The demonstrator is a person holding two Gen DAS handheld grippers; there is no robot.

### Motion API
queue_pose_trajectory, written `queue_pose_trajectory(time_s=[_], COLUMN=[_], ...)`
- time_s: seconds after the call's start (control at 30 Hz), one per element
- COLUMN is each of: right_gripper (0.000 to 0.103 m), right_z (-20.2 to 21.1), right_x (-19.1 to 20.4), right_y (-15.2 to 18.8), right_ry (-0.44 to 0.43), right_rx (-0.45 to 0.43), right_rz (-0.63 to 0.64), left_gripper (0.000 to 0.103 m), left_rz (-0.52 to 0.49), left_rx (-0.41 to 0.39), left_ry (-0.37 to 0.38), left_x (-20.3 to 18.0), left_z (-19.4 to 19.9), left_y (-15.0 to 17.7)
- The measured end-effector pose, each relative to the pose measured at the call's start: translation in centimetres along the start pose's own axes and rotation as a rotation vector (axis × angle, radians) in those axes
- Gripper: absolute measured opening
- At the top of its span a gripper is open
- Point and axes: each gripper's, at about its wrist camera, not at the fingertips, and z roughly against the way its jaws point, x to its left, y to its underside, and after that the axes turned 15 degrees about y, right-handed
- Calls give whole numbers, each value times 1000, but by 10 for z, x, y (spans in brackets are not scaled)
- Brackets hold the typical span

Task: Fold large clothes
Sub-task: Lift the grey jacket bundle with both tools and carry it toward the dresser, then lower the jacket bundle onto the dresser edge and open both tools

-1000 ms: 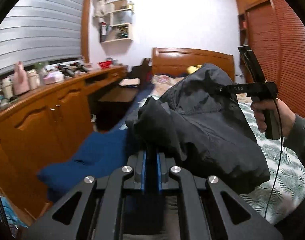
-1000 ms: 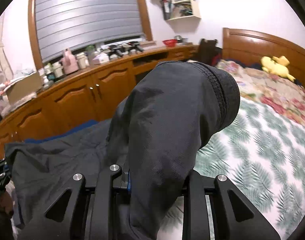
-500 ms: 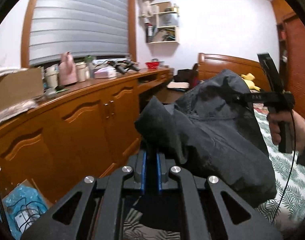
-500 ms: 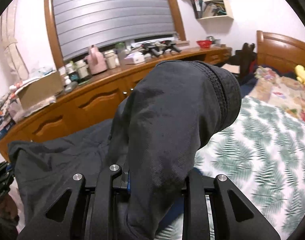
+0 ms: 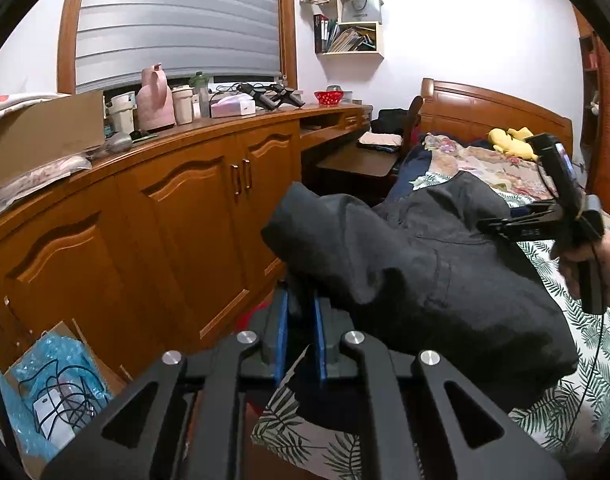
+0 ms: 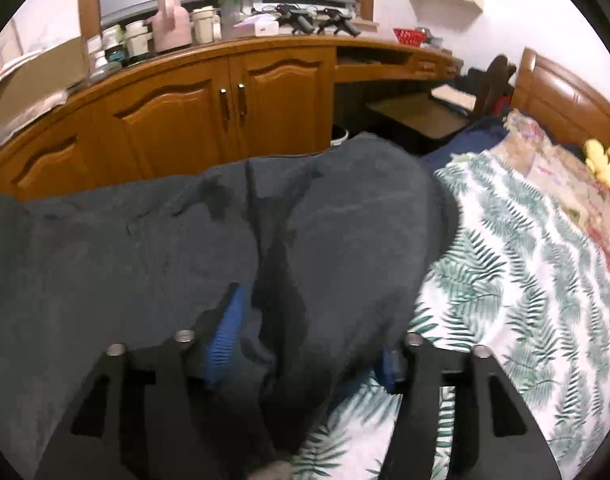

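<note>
Now, garment: dark jacket point(image 5: 445, 272) sags over the leaf-print bed point(image 6: 505, 248)
Handling: soft, bulky (likely slumps); take hems.
Left gripper point(image 5: 301, 320): pinching cloth.
Right gripper point(image 6: 305, 344): opening, cloth between.

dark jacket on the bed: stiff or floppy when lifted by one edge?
Likely floppy: the dark jacket sags around the left gripper pinching it. Probably fairly heavy: thick folds bulge. It may slump as the right gripper opens.

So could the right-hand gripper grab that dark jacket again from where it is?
Probably yes: the right gripper is opening, its fingers straddling the dark jacket on the bed, nothing between.
</note>
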Motion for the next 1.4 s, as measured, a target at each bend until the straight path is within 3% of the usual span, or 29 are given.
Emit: queue_pose_trajectory(time_s=[0.17,0.3,0.37,0.43,0.6,0.8,1.13,1.23,1.4], right_gripper=[63,63,63,64,70,71,72,78,88], right_z=[40,64,67,62,31,48,122,146,181], right_x=[0,23,37,53,60,38,-20,-40,-71], right_y=[15,32,42,52,68,74,111,131,170], right_ry=[15,-117,-161,-148,-185,-139,-95,-77,-12], right_rx=[-94,-125,-122,-105,-22,-41,-113,-135,-165], right_rz=[23,56,83,119,84,29,-15,-51,-110], left_gripper=[12,20,24,28,33,33,33,33,33], left_rz=[-25,-28,-37,-50,-78,-83,-113,-122,-165], left_rx=[-33,-53,-63,-73,-76,-71,-28,-18,-17], left_ry=[0,20,21,25,23,41,80,150,190], left_x=[-12,-20,-27,-35,-51,-73,-134,-157,-202], left_z=[20,33,40,47,58,66,55,51,47], left_y=[-3,-8,-11,-12,-17,-17,-1,5,16])
